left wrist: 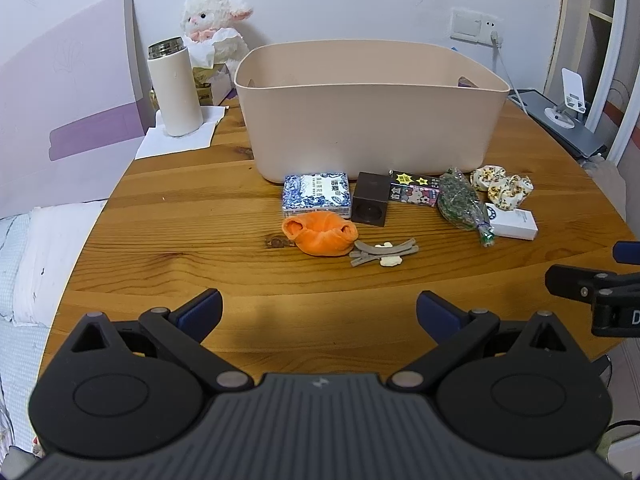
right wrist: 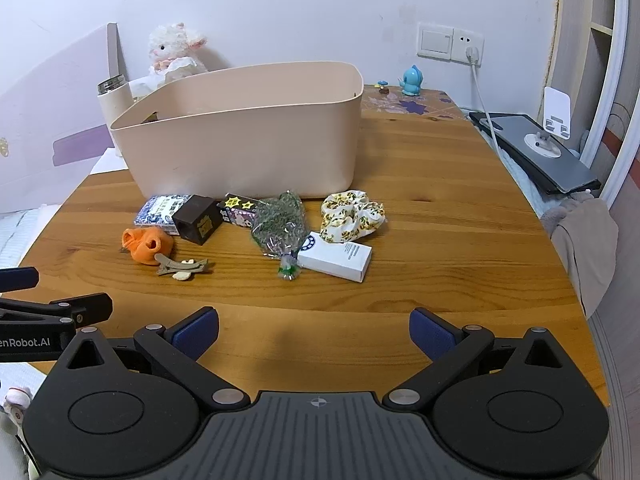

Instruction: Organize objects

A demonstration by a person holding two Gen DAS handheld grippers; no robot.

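A beige plastic bin [left wrist: 372,120] [right wrist: 248,140] stands on the wooden table [left wrist: 180,240] [right wrist: 440,220]. In front of it lie a blue patterned box [left wrist: 316,194] [right wrist: 160,209], a dark brown cube [left wrist: 371,204] [right wrist: 198,220], an orange cloth [left wrist: 320,236] [right wrist: 147,246], brown hair clips [left wrist: 382,254] [right wrist: 182,266], a cartoon-print box [left wrist: 414,192] [right wrist: 238,208], a bag of green herbs [left wrist: 460,202] [right wrist: 280,226], a flowered scrunchie [left wrist: 502,186] [right wrist: 350,216] and a white box [left wrist: 514,224] [right wrist: 336,256]. My left gripper [left wrist: 318,314] [right wrist: 16,292] and right gripper [right wrist: 314,334] [left wrist: 588,268] hover open near the front edge, holding nothing.
A cream flask [left wrist: 176,88] [right wrist: 114,100], tissue box and plush lamb [left wrist: 218,20] [right wrist: 172,50] stand at the back left. A phone stand on a grey slab [left wrist: 568,108] [right wrist: 548,144] lies at the right. A blue figurine [right wrist: 412,80] sits at the back. A bed [left wrist: 24,264] borders the left.
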